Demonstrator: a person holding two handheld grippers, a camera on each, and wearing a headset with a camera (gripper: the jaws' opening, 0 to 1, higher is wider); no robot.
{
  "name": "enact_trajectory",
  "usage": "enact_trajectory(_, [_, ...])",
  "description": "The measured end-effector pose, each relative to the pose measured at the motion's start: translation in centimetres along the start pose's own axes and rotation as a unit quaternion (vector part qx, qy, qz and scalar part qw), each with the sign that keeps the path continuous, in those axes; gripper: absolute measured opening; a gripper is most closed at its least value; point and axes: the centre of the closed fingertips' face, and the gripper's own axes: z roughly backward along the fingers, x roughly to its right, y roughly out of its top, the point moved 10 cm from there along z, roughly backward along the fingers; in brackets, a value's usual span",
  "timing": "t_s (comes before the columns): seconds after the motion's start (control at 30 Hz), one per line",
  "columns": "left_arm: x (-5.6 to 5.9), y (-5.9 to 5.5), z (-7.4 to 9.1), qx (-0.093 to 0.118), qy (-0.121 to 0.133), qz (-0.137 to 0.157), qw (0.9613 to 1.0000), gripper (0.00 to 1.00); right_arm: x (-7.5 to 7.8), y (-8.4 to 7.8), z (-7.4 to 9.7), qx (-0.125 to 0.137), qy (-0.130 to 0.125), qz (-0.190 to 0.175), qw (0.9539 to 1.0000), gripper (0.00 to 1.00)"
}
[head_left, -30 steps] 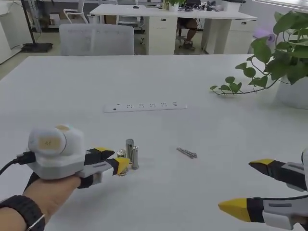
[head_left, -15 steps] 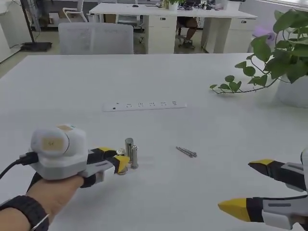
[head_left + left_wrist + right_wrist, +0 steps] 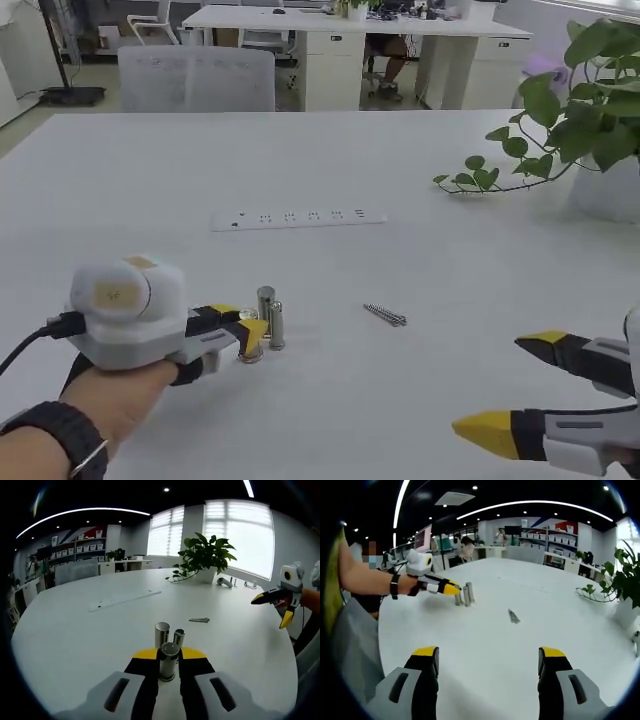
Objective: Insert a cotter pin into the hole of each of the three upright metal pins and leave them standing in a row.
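Slightly forward is where the left gripper (image 3: 243, 335) has crept over the last second, its yellow tips now standing on either side of the nearest pin (image 3: 169, 661) instead of just short of it. From the left gripper view the jaws are pressed against that pin's sides, clasping it low on its shaft while it stands upright on the white table (image 3: 400, 180). Two other pins (image 3: 161, 634) stand upright just behind it, close together (the left one is the taller in that view), so the three form a tight cluster rather than a row.

Nothing else has shifted. A small bundle of cotter pins (image 3: 386, 316) lies flat on the table, well apart from the cluster and to its right, between the two grippers. None of the upright pins has a cotter pin through it that can be made out.

Over on the right side, the right gripper (image 3: 490, 388) hovers above the table near the front edge, jaws spread wide with nothing between them. A power strip (image 3: 298, 217) lies farther back, and a potted plant (image 3: 585, 80) stands at the far right.
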Motion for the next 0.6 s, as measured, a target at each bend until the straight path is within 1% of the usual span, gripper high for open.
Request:
enact_trajectory(0.13, [-0.05, 0.06, 0.06, -0.003, -0.002, -0.009, 1.0, 0.12, 0.01, 0.0, 0.0, 0.0, 0.0, 0.0, 1.0, 0.83])
enact_trajectory(0.33, [-0.02, 0.12, 0.41, -0.01, -0.011, -0.022, 0.9996, 0.12, 0.0, 0.15, -0.01, 0.002, 0.001, 0.001, 1.0, 0.83])
enact_trajectory(0.47, [-0.02, 0.07, 0.47, -0.012, -0.016, -0.024, 0.9995, 0.12, -0.02, 0.26, -0.05, 0.003, 0.001, 0.002, 1.0, 0.83])
enact_trajectory(0.6, [0.15, -0.03, 0.63, -0.014, -0.029, -0.038, 0.9988, 0.11, -0.06, 0.34, -0.1, 0.003, 0.002, 0.004, 1.0, 0.83])
